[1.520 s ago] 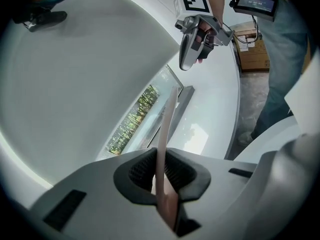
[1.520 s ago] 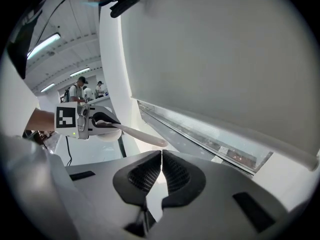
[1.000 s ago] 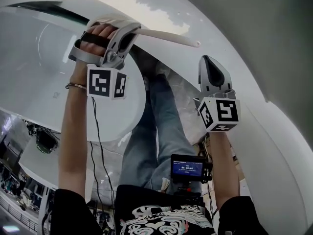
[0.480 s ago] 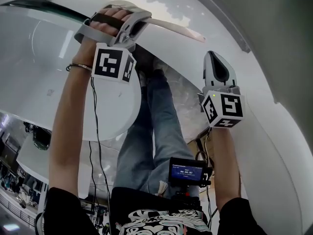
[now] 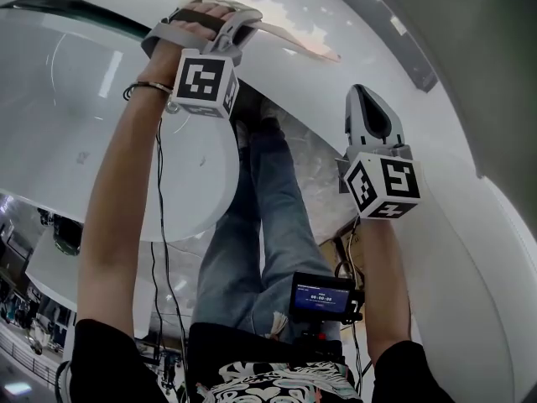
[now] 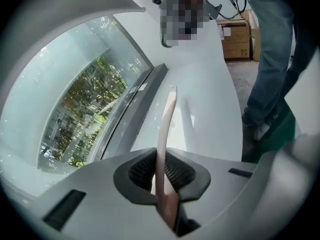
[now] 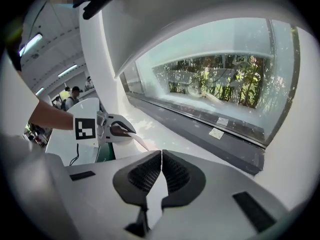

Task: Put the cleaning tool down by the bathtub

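The cleaning tool point(image 5: 295, 44) is a long, flat, pale stick. My left gripper point(image 5: 246, 22) is shut on one end of it, held high over the white ledge point(image 5: 352, 23) beyond the bathtub point(image 5: 75, 133). In the left gripper view the cleaning tool point(image 6: 165, 129) runs straight out from between the pads of the left gripper point(image 6: 165, 181) over the ledge beside the window. My right gripper point(image 5: 366, 99) hangs to the right, shut and empty. In the right gripper view the right gripper point(image 7: 161, 159) has its pads touching, and the left gripper point(image 7: 114, 129) and the tool point(image 7: 140, 143) show beyond.
The person's jeans-clad legs point(image 5: 268, 217) and shoes stand on the floor between the bathtub and the curved white wall point(image 5: 470, 250). A window with greenery point(image 7: 225, 84) runs along the ledge. Cardboard boxes point(image 6: 236, 39) sit behind. A small screen point(image 5: 320, 293) hangs at the chest.
My left gripper has moved up and away over the ledge, carrying the tool with it. The right gripper has barely moved.
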A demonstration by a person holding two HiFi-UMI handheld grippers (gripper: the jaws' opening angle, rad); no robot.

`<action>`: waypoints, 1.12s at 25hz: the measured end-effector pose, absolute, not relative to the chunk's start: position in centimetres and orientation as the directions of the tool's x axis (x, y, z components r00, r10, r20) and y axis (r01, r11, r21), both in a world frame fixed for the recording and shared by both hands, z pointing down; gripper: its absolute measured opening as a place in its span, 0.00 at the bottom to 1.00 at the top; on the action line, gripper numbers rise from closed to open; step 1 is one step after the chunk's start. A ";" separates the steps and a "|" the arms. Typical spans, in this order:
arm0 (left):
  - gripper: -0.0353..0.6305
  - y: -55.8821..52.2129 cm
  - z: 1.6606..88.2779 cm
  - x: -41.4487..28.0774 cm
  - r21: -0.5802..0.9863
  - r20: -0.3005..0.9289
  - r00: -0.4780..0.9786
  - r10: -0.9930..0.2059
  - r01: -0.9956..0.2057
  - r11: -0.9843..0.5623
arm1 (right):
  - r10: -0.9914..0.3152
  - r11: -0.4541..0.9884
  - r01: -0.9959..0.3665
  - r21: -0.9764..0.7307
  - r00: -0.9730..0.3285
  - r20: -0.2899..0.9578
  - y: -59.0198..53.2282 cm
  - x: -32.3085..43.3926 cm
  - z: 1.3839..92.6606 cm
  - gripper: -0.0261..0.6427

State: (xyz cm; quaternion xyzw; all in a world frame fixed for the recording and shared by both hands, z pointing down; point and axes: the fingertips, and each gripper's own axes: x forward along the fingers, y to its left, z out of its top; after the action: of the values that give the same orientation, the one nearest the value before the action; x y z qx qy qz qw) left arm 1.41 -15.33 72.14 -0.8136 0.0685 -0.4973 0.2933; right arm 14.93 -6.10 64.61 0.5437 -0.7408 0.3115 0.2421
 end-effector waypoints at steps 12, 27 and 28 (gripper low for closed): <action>0.12 -15.3 74.9 1.5 -0.560 0.780 0.480 -0.402 0.247 -0.791 | -0.656 0.216 -0.944 -0.250 -0.330 0.679 -6.1 14.3 63.3 0.08; 0.15 -15.7 76.4 2.1 -0.580 0.776 0.485 -0.404 0.298 -0.758 | -0.638 0.227 -0.937 -0.266 -0.349 0.686 -5.6 13.9 64.0 0.08; 0.20 -15.6 76.4 2.1 -0.566 0.784 0.482 -0.391 0.299 -0.768 | -0.639 0.226 -0.937 -0.268 -0.350 0.685 -5.7 13.9 64.0 0.08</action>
State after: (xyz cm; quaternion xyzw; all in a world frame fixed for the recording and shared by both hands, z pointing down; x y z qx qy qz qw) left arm 2.15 -15.60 76.42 -0.7910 0.0289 -0.5083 0.3394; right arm 13.89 -5.66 63.97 0.5248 -0.7506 0.3341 0.2227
